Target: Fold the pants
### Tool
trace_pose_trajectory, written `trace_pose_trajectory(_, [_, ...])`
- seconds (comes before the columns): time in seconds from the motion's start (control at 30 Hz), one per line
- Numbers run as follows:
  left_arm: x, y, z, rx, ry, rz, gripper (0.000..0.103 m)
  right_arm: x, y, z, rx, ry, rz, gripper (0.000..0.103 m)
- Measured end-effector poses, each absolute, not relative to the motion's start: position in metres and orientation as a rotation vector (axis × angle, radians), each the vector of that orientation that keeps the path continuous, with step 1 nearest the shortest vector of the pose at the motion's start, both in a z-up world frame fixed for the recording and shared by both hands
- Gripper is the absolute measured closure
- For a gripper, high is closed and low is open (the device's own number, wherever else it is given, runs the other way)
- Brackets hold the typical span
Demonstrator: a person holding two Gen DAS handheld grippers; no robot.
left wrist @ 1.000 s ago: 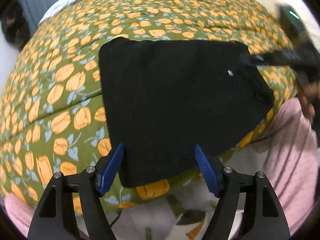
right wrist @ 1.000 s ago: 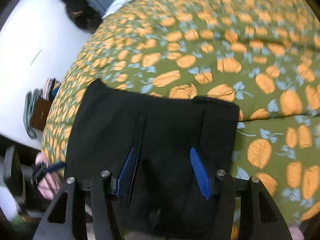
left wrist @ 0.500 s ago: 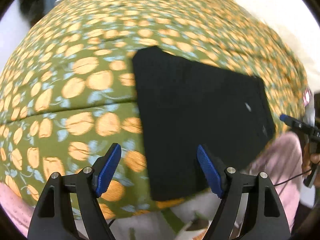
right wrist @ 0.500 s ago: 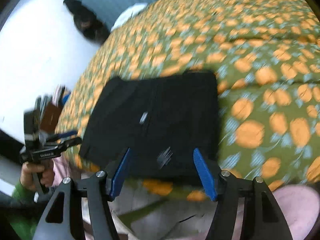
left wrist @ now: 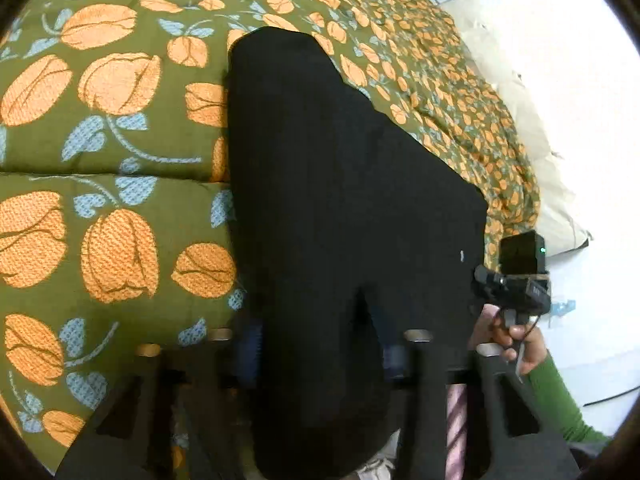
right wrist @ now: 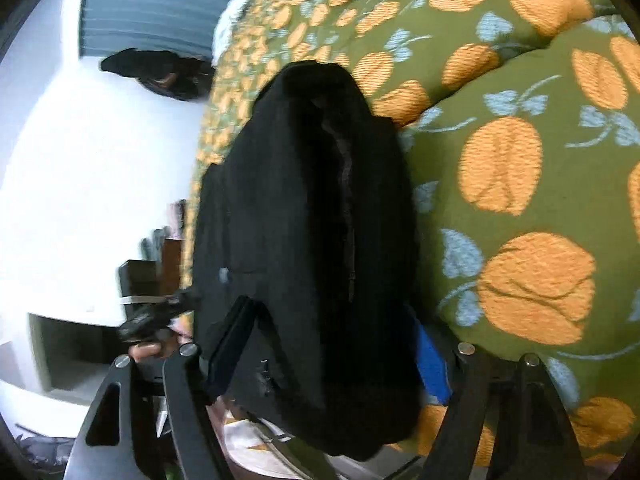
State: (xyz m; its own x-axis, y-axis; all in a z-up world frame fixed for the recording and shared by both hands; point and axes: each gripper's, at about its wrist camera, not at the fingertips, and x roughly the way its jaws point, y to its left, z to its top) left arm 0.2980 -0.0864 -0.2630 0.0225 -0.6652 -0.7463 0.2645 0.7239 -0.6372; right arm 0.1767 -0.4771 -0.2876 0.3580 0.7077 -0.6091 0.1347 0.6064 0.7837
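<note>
Both tools are now dropping onto the near edge of the folded pants (left wrist: 340, 208) on the bed (left wrist: 120, 152). The left tool (left wrist: 320, 354) is closing on the cloth; the right tool (right wrist: 324, 356) is closing with cloth between its jaws, so a lift is probably coming.

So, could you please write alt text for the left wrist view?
Folded black pants lie on an orange-flowered green quilt, their near edge between the closing jaws of the left gripper. At right, a green-sleeved hand holds the right gripper beside the pants.

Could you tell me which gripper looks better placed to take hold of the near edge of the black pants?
Left, marginally: the left gripper is closing with the pants bunched between its fingers. The right gripper also straddles the edge, jaws wider.
</note>
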Motion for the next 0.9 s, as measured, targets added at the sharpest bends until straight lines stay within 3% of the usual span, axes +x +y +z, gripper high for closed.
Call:
trace_pose_trajectory(0.07, [0.294, -0.085, -0.251, -0.379, 1.344, -0.767, 0.083, 0.174, -0.469, -0.276, 0.846, 1.148, 0.464, 0.058])
trace_pose_trajectory(0.13, [0.291, -0.082, -0.237, -0.38, 1.315, -0.77, 0.083, 0.172, -0.459, -0.257, 0.808, 1.104, 0.496, 0.064])
trace_pose_trajectory(0.3, [0.295, -0.08, -0.183, -0.322, 1.195, -0.803, 0.083, 0.197, -0.426, -0.206, 0.752, 0.985, 0.563, 0.067])
trace_pose_trajectory(0.53, [0.374, -0.055, -0.136, -0.272, 1.02, -0.7, 0.083, 0.3, -0.406, -0.162, 0.622, 0.876, 0.554, 0.067])
trace_pose_trajectory(0.63, [0.405, -0.059, -0.159, -0.167, 1.025, -0.549, 0.074, 0.338, -0.406, -0.181, 0.579, 0.936, 0.428, 0.063])
trace_pose_trajectory(0.67, [0.411, -0.062, -0.174, -0.126, 1.047, -0.483, 0.064, 0.351, -0.403, -0.202, 0.53, 1.014, 0.329, 0.063])
trace_pose_trajectory(0.73, [0.417, -0.076, -0.225, 0.053, 1.149, -0.333, 0.06, 0.365, -0.399, -0.237, 0.393, 1.17, 0.173, 0.063])
trace_pose_trajectory(0.77, [0.415, -0.079, -0.24, 0.115, 1.173, -0.298, 0.051, 0.366, -0.399, -0.252, 0.359, 1.209, 0.133, 0.06])
trace_pose_trajectory(0.83, [0.401, -0.076, -0.246, 0.139, 1.109, -0.286, 0.048, 0.356, -0.415, -0.259, 0.479, 1.162, 0.119, 0.045])
trace_pose_trajectory(0.9, [0.387, -0.068, -0.234, 0.106, 1.071, -0.27, 0.036, 0.339, -0.425, -0.244, 0.529, 1.088, 0.092, 0.042])
